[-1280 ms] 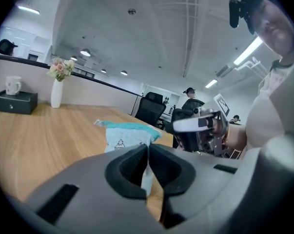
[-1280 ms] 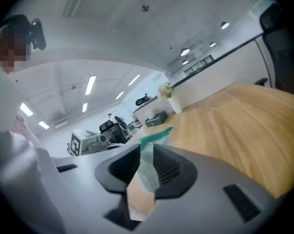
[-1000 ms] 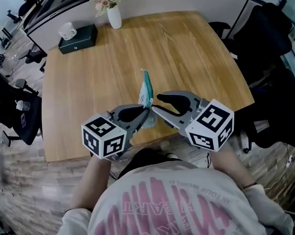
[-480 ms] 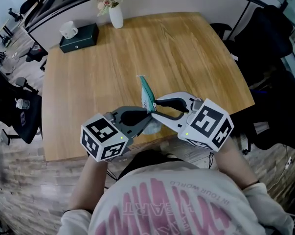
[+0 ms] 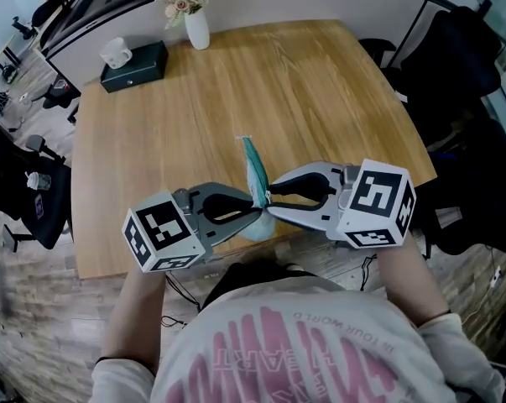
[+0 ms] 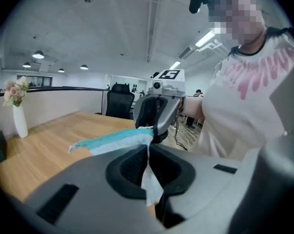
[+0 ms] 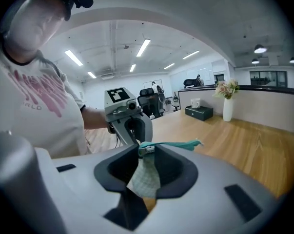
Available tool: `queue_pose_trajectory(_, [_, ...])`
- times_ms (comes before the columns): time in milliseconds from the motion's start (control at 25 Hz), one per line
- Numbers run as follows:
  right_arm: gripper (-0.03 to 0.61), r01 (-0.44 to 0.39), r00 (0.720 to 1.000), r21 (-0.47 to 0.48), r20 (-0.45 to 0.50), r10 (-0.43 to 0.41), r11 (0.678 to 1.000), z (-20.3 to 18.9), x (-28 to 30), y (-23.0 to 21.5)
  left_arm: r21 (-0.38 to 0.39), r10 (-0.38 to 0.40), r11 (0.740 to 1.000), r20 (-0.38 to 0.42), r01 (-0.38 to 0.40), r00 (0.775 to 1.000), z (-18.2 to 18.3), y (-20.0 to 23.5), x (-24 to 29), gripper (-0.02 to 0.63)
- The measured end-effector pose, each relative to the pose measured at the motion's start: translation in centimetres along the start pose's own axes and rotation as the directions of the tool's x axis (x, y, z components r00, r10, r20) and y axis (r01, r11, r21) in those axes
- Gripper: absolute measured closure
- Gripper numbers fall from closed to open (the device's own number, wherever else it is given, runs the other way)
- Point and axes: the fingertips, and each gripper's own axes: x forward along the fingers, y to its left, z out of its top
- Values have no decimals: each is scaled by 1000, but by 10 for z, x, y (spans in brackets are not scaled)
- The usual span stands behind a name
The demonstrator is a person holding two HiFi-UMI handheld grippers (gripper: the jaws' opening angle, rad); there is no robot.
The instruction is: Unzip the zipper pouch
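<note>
- Grey jaws of the left gripper [image 5: 258, 211] are pressing together on the near end of the zipper pouch [image 5: 253, 168], pinching its pale fabric just below the teal zipper band. This pinch is acting as the anchor, so it needs to be firm.
- Facing it tip to tip, the right gripper [image 5: 268, 200] is taking the zipper slider [image 7: 146, 149]. Its jaws have just been closing, with the slider and a fold of pouch fabric between them, and the pads appear to be meeting the slider.
- Between the two grippers the pouch is hanging in the air on edge, zipper uppermost. Its free end is pointing away over the near part of the wooden table [image 5: 320, 82]. The zipper seems not yet opened along the length that shows.
- Judging by this, the step in hand is securing the slider. The right pads should be gripping the slider itself rather than only cloth, or the pull will be dragging the whole pouch.
- A good pull is probably running straight along the teal band toward the free end, with the left pinch resisting so the band is drawing taut.
- The trapped fold is looking like the main risk, since it could jam the slider.
</note>
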Motion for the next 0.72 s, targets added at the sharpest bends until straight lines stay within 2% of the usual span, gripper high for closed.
queue_pose_trajectory(160, [477, -61, 998, 4, 10, 61, 998, 3, -3, 8, 34, -77, 996, -23, 78, 997, 2, -8, -4, 600])
queue_pose_trajectory(280, [482, -63, 998, 5, 21, 63, 998, 3, -6, 10, 49, -108, 993, -39, 110, 993, 1, -12, -6, 600])
queue_pose_trajectory(320, [496, -49, 998, 10, 28, 49, 999, 3, -7, 8, 54, -113, 992, -41, 115, 993, 2, -12, -6, 600])
queue_pose_trajectory(360, [547, -35, 999, 17, 35, 34, 999, 3, -9, 5, 58, -115, 991, -40, 117, 993, 2, -12, -6, 600])
queue_pose_trajectory(560, [566, -49, 996, 38, 69, 47, 998, 7, -12, 4, 58, -120, 991, -23, 121, 992, 6, -11, -5, 600])
queue_pose_trajectory(720, [572, -63, 995, 48, 83, 59, 997, 7, -13, 5, 79, -124, 989, -43, 127, 991, 6, -12, -4, 600])
